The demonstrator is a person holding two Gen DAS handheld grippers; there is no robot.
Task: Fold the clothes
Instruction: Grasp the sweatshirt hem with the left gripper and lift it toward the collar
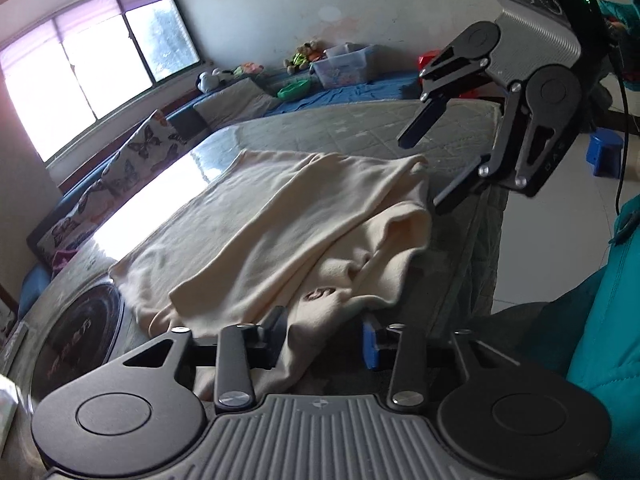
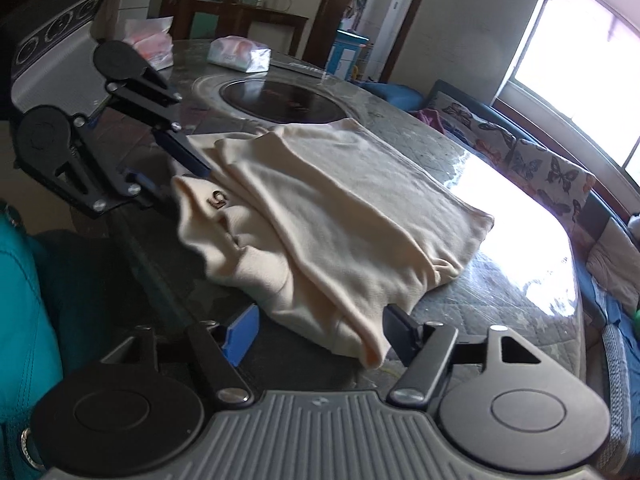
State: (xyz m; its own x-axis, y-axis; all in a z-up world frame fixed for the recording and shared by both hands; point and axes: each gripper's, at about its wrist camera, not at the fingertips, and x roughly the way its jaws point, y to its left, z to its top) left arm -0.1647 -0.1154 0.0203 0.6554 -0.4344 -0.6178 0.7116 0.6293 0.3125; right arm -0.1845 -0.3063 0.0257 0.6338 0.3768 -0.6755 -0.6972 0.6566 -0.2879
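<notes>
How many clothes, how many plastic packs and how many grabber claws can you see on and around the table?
Clothes: 1, the cream garment
Plastic packs: 2, the white pack and the pinkish bag
Grabber claws: 2, the left gripper and the right gripper
Total: 5

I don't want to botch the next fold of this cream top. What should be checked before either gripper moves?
1. Right gripper open: ok.
2. Left gripper firmly gripping the cream top: cannot tell; fabric lies between its fingers.
3. Top lying flat: not ok, bunched on the side near the grippers.
4. Tissue pack apart from the top: ok.
</notes>
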